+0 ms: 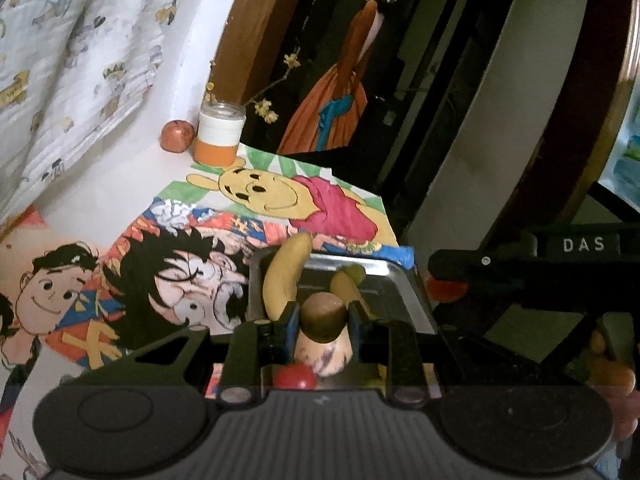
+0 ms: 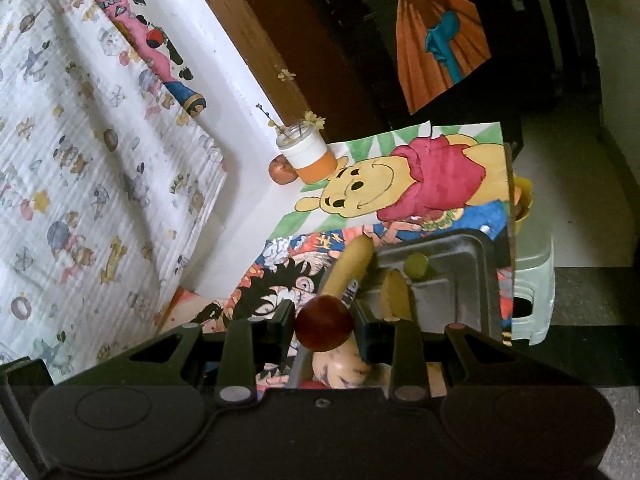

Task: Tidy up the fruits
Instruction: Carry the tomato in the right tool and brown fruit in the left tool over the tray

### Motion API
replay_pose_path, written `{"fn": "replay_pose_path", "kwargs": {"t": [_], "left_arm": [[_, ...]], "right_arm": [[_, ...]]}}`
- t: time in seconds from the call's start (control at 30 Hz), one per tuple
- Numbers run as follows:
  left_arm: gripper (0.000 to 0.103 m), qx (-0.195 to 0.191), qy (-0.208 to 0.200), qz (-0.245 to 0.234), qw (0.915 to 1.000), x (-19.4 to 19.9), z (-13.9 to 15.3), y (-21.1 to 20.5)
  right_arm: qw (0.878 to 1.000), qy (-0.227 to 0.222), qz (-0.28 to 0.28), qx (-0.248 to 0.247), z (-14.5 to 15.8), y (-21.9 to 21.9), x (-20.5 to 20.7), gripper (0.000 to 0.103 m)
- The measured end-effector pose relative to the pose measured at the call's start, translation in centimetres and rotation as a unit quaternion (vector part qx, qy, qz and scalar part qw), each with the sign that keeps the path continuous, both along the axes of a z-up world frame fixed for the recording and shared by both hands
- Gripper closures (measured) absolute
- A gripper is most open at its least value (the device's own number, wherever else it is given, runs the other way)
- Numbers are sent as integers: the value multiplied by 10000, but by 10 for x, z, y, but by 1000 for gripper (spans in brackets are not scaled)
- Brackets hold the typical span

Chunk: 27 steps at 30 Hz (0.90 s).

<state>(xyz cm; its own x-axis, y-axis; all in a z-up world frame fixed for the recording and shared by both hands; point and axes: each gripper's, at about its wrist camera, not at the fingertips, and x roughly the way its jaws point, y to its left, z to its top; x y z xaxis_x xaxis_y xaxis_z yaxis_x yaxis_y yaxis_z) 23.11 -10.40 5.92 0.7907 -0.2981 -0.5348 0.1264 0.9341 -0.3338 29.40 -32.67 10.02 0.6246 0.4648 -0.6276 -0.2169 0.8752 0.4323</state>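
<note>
Left gripper [image 1: 322, 322]: clenched on a brown fruit [image 1: 323, 316], held over the metal tray [image 1: 416, 300]. Right gripper [image 2: 324, 326]: clenched on a dark red fruit [image 2: 324, 327], at the tray's near left edge. In the tray: banana [image 1: 284, 280], yellow slice [image 1: 346, 286], green piece [image 1: 356, 274], red ball [image 1: 295, 377]. Apple [image 1: 178, 136] sat beside the jar [image 1: 219, 133], well apart.

A brown round fruit [image 1: 323, 316] sits clamped between the left fingers [image 1: 289, 328]; a dark red round fruit [image 2: 324, 322] sits clamped between the right fingers [image 2: 285, 322]. Beyond both pairs of fingers lies a metal tray [image 1: 416, 300] holding a yellow banana [image 1: 285, 280] propped over its left rim, a yellow slice [image 1: 346, 286] and a small green fruit [image 1: 356, 274].
</note>
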Motion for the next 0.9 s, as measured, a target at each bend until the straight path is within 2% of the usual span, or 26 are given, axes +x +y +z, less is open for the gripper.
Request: {"fn": "replay_pose_path", "kwargs": {"t": [0.27,0.9], "left_arm": [[74,69,159,-88,9998,-17,-12,-4],[74,154,477,-383,9980,-38,-31,-10]], "right_arm": [[9998,-87,-109,-174,-17,-9,-31,69],[9985,208,-505,23,-62,-29,-65,69]]}}
